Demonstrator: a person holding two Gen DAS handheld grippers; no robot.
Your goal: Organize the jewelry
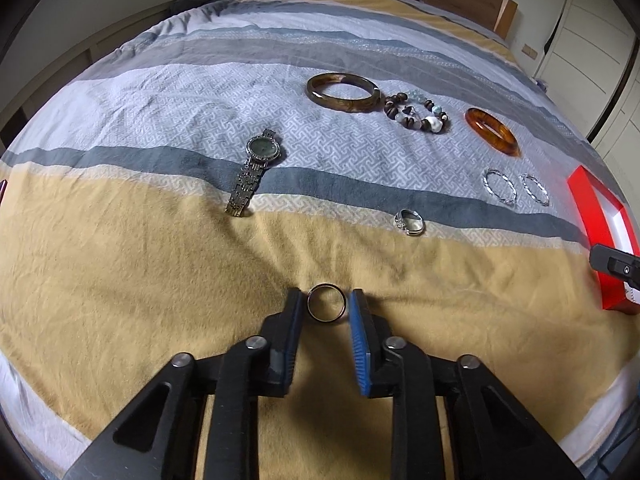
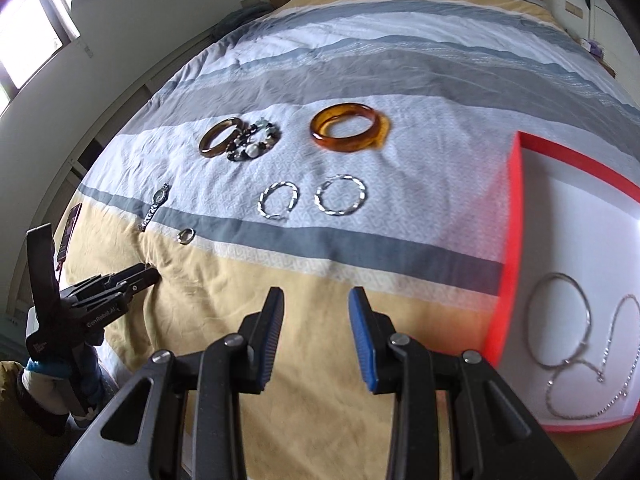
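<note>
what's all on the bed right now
bedspread: 1, striped, under everything
watch: 1, silver, left of the rings
brown bangle: 1, brown, far left
bead bracelet: 1, mixed, beside brown bangle
amber bangle: 1, orange, far right
hoops: 2, silver, below amber bangle
stone ring: 1, silver, near grey stripe
plain ring: 1, dark, at left tool
box: 1, red, white inside, right
thin bangle, chain: 1 each, silver, in box
left tool: 1, black, around plain ring
right tool: 1, black, empty

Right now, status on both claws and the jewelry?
Left claw straddles the plain ring, contact unclear. Right claw open, empty, over the bedspread. Red box holds bangle and chain. Nothing blocking.
</note>
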